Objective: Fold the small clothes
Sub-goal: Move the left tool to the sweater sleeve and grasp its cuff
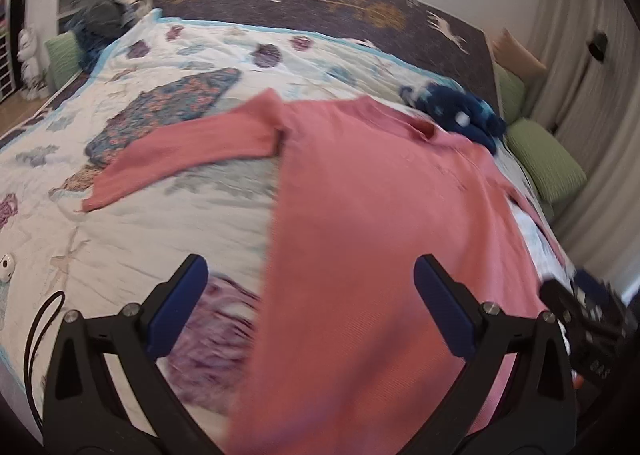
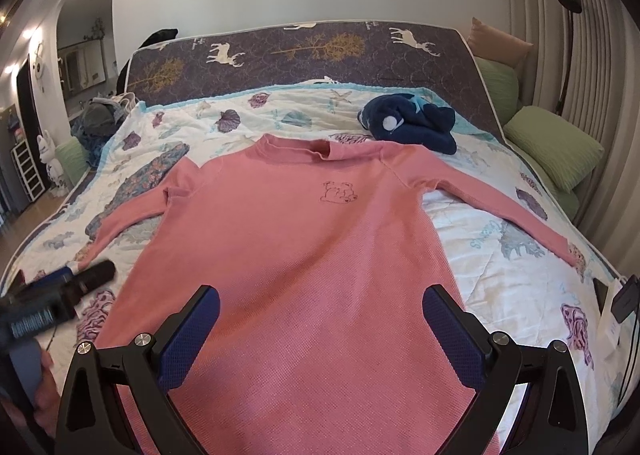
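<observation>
Pink long-sleeved knit shirt (image 2: 304, 247) lies flat, front up, on seashell-print white quilt (image 2: 500, 255) covering the bed, sleeves spread to both sides. Left tongs (image 1: 310, 309) apart, hovering over shirt's hem edge, holding nothing. Right tongs (image 2: 320, 335) apart above lower hem. Dark blue plush toy (image 2: 408, 123) sits beyond the collar.

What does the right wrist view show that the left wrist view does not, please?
Only the right wrist view shows the shirt's embroidered motif and its far sleeve laid flat. Only the left wrist view shows a black cord loop on the quilt. Both show the pink shirt spread out, the navy garment, and open grippers, left and right.
</observation>
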`<state>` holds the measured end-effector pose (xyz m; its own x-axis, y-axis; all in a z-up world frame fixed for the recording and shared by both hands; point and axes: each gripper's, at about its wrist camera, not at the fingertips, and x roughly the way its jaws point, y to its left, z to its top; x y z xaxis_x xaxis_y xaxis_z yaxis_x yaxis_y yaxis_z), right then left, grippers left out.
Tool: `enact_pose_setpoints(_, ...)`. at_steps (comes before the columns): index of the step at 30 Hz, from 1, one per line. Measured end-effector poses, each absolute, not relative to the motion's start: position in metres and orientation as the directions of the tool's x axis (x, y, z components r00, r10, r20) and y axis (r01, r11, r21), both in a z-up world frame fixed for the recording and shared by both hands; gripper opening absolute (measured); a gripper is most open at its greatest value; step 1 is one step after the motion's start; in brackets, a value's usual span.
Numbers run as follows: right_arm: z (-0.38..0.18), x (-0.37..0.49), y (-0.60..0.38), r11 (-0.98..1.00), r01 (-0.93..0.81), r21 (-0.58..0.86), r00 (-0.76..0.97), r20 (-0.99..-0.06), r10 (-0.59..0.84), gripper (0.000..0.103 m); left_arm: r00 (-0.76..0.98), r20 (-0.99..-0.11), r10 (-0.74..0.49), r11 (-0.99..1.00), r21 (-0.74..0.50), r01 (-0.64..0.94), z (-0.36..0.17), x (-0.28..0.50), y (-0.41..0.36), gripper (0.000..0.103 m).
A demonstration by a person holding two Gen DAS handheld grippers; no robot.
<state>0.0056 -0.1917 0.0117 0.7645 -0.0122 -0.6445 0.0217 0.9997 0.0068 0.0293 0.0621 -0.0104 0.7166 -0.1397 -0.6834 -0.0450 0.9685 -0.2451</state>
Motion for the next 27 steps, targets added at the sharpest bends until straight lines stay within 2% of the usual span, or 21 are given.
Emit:
enact_pose_setpoints(4,0.007,0.011,-0.194,0.999,0.035,0.011,0.752,-0.658,-0.019,0.103,0.683,-0.722,-0.114,0.914,-0.345,-0.213,-0.025,0.05,0.126,0.102)
enact_pose_setpoints(6,0.003,0.016,-0.196,0.999,0.046,0.025,0.742,-0.67,-0.017,0.103,0.681,-0.723,-0.115,0.829,-0.448,-0.334,-0.038,0.056,0.17,0.102)
enact_pose_setpoints(9,-0.004,0.023,-0.197,0.998,0.057,0.041,0.722,-0.692,-0.013,0.103,0.672,-0.726,-0.146,0.695,-0.558,-0.453,-0.06,0.064,0.22,0.102)
enact_pose_setpoints(12,-0.008,0.029,-0.197,0.997,0.064,0.034,0.714,-0.7,-0.022,0.103,0.652,-0.737,-0.179,0.593,-0.61,-0.527,-0.08,0.076,0.249,0.101)
enact_pose_setpoints(15,-0.013,0.037,-0.195,0.998,0.068,0.017,0.702,-0.712,-0.035,0.103,0.655,-0.729,-0.199,0.462,-0.66,-0.593,-0.106,0.089,0.274,0.095)
enact_pose_setpoints(18,-0.018,0.045,-0.192,0.998,0.064,0.015,0.686,-0.727,-0.033,0.103,0.686,-0.681,-0.255,0.333,-0.728,-0.599,-0.129,0.105,0.291,0.087)
enact_pose_setpoints(23,-0.025,0.054,-0.186,0.998,0.058,-0.018,0.672,-0.738,-0.052,0.103,0.724,-0.644,-0.249,0.224,-0.765,-0.604,-0.149,0.124,0.307,0.085)
enact_pose_setpoints(24,-0.026,0.056,-0.185,0.998,0.055,-0.027,0.67,-0.741,-0.057,0.103,0.737,-0.631,-0.243,0.2,-0.776,-0.598,-0.151,0.126,0.311,0.083)
enact_pose_setpoints(26,-0.029,0.058,-0.183,0.998,0.047,-0.037,0.663,-0.746,-0.059,0.103,0.766,-0.598,-0.234,0.147,-0.801,-0.581,-0.157,0.131,0.32,0.071)
enact_pose_setpoints(27,-0.03,0.059,-0.182,0.998,0.042,-0.039,0.661,-0.748,-0.057,0.103,0.769,-0.591,-0.244,0.129,-0.806,-0.578,-0.162,0.134,0.325,0.049)
